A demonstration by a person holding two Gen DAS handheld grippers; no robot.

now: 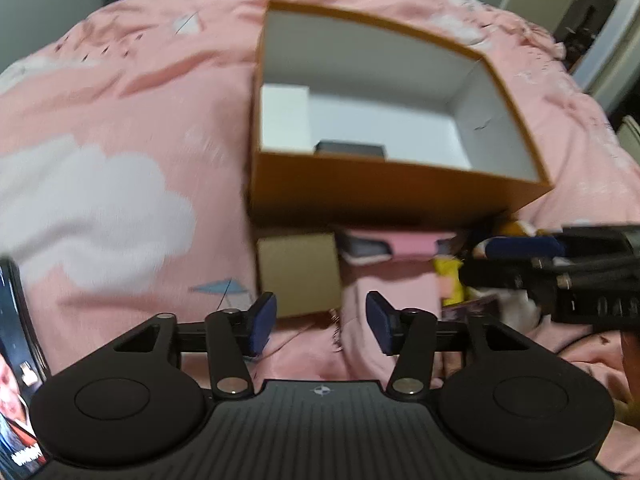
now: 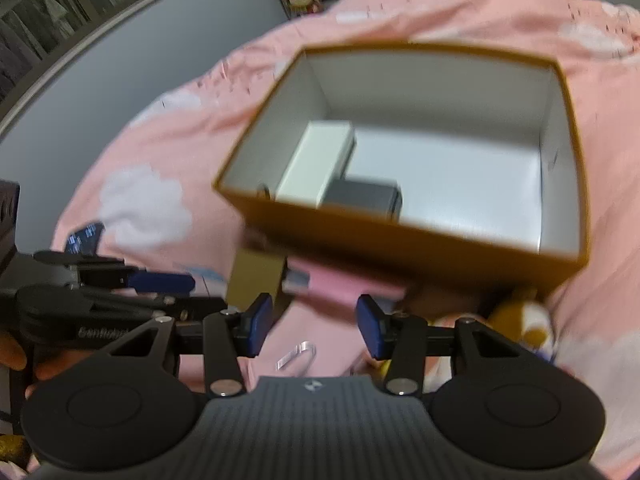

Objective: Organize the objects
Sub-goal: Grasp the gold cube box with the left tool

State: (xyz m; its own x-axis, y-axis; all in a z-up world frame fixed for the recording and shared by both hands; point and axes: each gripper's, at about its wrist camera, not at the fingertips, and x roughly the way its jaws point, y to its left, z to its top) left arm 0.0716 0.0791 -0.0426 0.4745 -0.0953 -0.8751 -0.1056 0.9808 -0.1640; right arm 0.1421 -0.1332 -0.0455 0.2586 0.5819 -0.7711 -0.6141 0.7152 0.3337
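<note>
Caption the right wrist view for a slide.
Empty, open right hand-held gripper over a pink bedspread, facing an orange box holding a white box and a dark one.

Both wrist views look steeply down along their fingers, close above the bed [image 1: 120, 92]; both share the open orange box [image 1: 384, 196] [image 2: 400, 240].

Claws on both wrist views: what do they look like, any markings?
Both alike: the left claw and right claw have matte black ribbed bodies, two round discs, black link arms with silver pivots, blue pads and a small white emblem.
</note>
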